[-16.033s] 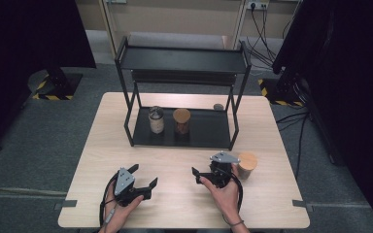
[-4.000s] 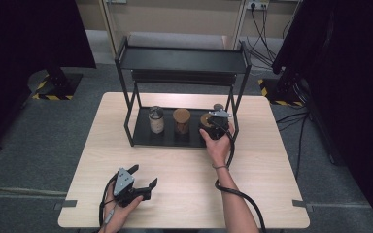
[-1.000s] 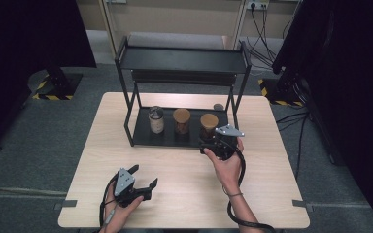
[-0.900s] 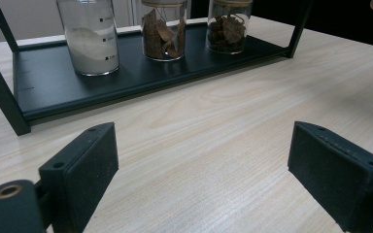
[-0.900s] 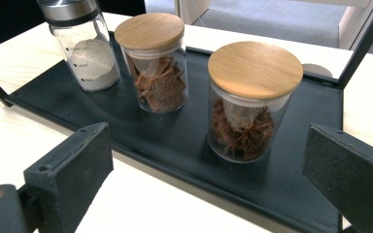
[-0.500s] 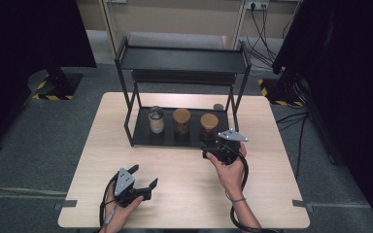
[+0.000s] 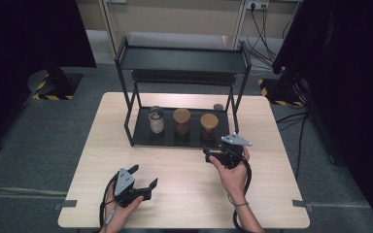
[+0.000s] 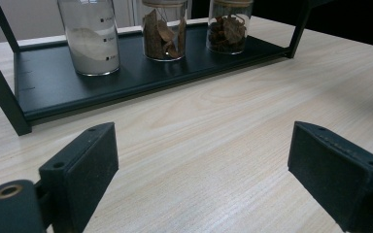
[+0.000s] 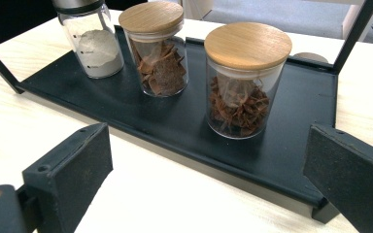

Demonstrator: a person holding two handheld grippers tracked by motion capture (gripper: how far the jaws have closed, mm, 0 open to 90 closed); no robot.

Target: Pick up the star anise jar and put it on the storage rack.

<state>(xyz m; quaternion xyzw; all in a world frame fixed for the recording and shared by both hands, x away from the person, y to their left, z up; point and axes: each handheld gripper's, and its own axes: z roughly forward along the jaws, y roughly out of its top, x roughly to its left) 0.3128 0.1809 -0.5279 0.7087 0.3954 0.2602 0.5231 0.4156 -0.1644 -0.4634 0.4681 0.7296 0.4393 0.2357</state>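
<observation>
The jar (image 9: 246, 77), wood-lidded glass holding brown spice, stands rightmost on the shelf (image 9: 296, 145) toward the counter's far edge. The right gripper (image 9: 213, 184) has jaws spread, empty; its view reveals the contents.

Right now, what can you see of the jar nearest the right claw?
The jar is a clear glass cylinder with a flat, round, light wooden lid, closed. It holds brown dried pieces, roughly half full. It stands upright on the black shelf tray, rightmost of three, apart from its neighbour. The right claw is open, short of it, touching nothing.
</observation>
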